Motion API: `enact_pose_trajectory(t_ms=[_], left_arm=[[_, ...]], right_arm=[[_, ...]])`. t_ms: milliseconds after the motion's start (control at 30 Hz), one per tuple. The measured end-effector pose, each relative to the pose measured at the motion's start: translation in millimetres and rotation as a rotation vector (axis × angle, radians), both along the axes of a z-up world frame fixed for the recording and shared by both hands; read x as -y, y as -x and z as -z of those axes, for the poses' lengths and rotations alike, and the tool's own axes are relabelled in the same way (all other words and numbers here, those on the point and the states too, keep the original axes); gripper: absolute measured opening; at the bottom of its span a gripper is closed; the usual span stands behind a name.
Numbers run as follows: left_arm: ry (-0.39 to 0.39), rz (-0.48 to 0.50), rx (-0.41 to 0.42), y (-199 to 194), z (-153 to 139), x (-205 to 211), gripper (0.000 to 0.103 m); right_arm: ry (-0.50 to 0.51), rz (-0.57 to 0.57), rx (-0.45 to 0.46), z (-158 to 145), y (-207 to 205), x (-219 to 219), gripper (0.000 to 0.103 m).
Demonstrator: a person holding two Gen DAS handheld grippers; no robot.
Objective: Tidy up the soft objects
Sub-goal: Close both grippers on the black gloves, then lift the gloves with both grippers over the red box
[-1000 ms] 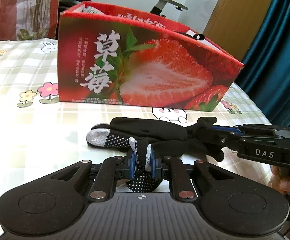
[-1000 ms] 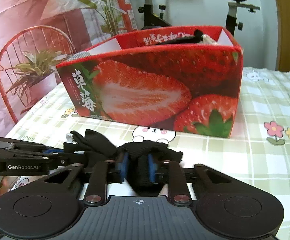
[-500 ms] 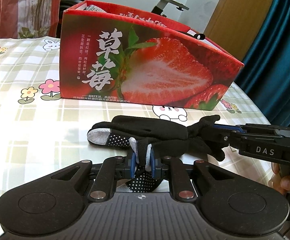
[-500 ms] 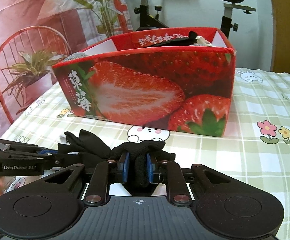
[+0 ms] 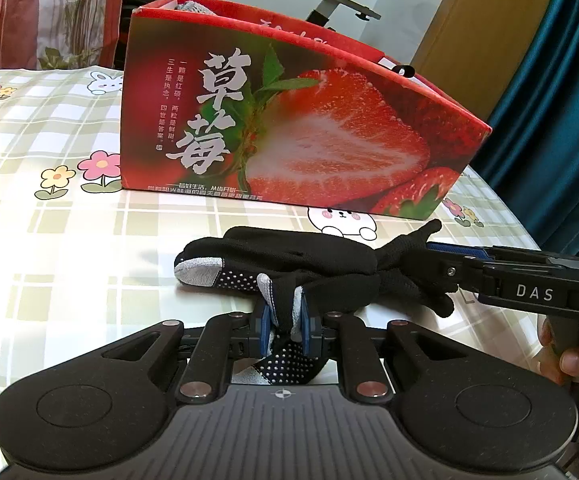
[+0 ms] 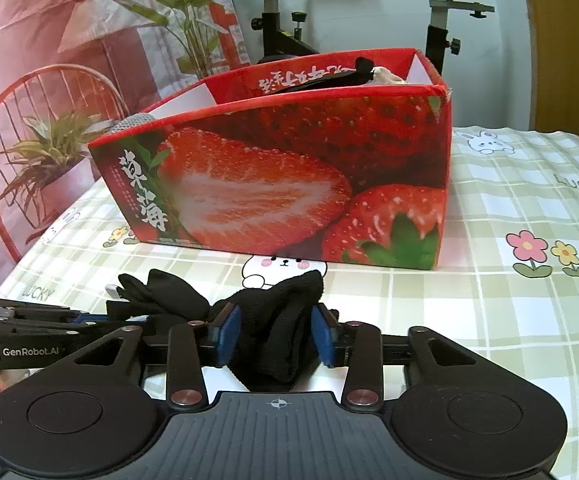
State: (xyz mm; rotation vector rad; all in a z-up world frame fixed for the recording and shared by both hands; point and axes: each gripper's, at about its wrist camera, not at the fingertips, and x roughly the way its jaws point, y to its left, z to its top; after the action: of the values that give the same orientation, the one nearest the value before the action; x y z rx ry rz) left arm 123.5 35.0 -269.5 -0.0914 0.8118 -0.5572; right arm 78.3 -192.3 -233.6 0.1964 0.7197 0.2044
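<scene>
Two grippers on one black knit glove w/ grey fingertips & white grip dots (image 5: 289,258), lying on glossy checked tablecloth (image 5: 49,240) at 6 o'clock of red strawberry-print cardboard box (image 5: 301,128). Left gripper (image 5: 284,322) pinches a dotted grey-tipped finger; right gripper (image 6: 275,334), jaws opening, has bunched ribbed cuff loose between blue pads.

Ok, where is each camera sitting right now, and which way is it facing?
Left wrist: on the left claw, looking forward and down at the black gloves it pinches and the strawberry box; right claw and fingers enter from the right.
Right wrist: on the right claw, opening around the gloves' cuff; left claw at left.
Shared: gloves, box, tablecloth.
</scene>
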Motion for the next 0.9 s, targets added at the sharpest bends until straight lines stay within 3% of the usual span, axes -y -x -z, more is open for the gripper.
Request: enact_pose_trajectory(t_ms=[233, 400, 467, 700, 900], left_arm=[[-0.001, 0.005, -0.001, 1, 1, 0, 0.016], [-0.007, 0.007, -0.002, 1, 0, 1, 0.016], [-0.009, 0.01, -0.001, 1, -1, 1, 0.016], [-0.007, 0.01, 0.024, 2, -12, -1, 0.015], [0.016, 0.017, 0.13, 1, -50, -5, 0.015]], right_arm=[[-0.025, -0.002, -0.035, 8, -8, 0, 0.047], [-0.055, -0.028, -0.046, 8, -7, -1, 0.021], [-0.039, -0.042, -0.039, 5, -6, -4, 0.016], [-0.032, -0.056, -0.002, -7, -3, -5, 0.013], [-0.032, -0.072, 0.099, -40, 1, -2, 0.013]])
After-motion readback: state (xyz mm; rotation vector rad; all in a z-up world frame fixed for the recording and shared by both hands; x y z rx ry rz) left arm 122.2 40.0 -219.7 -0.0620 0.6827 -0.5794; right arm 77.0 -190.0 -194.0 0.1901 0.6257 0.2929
